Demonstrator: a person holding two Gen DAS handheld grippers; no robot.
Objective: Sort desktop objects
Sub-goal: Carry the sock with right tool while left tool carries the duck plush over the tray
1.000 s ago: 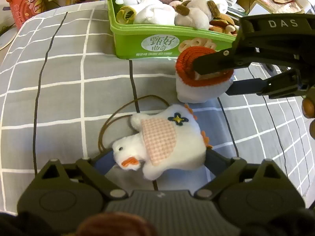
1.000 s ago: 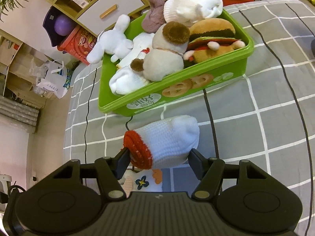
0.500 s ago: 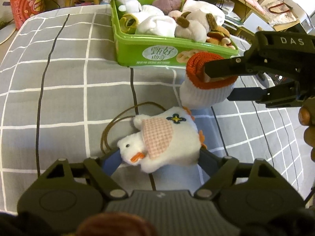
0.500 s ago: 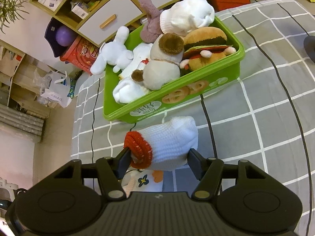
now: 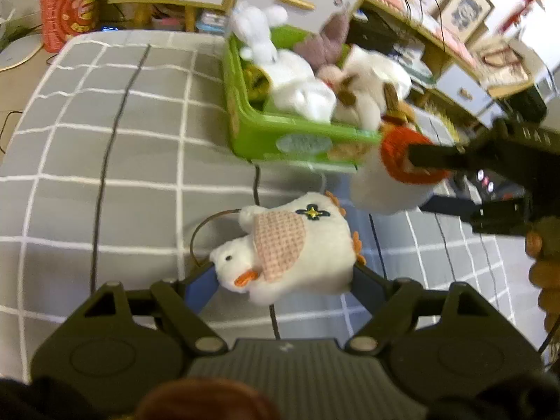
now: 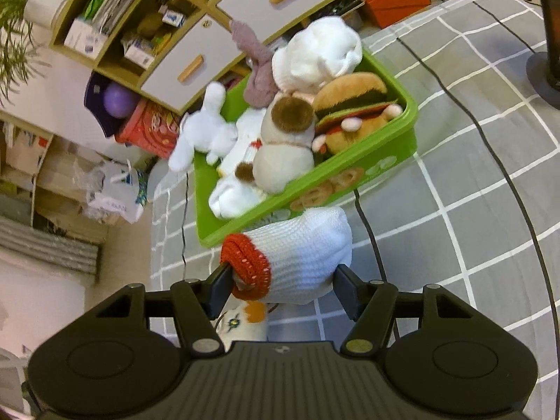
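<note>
A: Duck (image 5: 290, 245), a white plush with a pink checked wing, sits clamped between the fingers of the left hand-held gripper (image 5: 285, 273). It hangs clear above the grey checked cloth (image 5: 105, 161), its brown loop cord dangling behind.

B: And the other hand?

A: The right hand-held gripper (image 6: 280, 280) holds a white knitted sock (image 6: 297, 255) with a red cuff, pinched from both sides. It floats just in front of the green bin (image 6: 357, 178), near its front wall, also off the cloth.

B: What has changed from a second ago?

A: Both toys have risen. Earlier the duck lay low over the cloth and the sock sat close beside it; now each hangs higher, and both views show more of the shelves and drawers behind. The left view is blurred, so that hand seems to be moving fast.

B: What does that mean for the sorting?

A: Both pickups look done. I judge the carry to the bin is under way. The bin is already heaped with plush toys, a dog (image 6: 283, 150) and a burger (image 6: 353, 101) among them, so free space looks tight.
</note>
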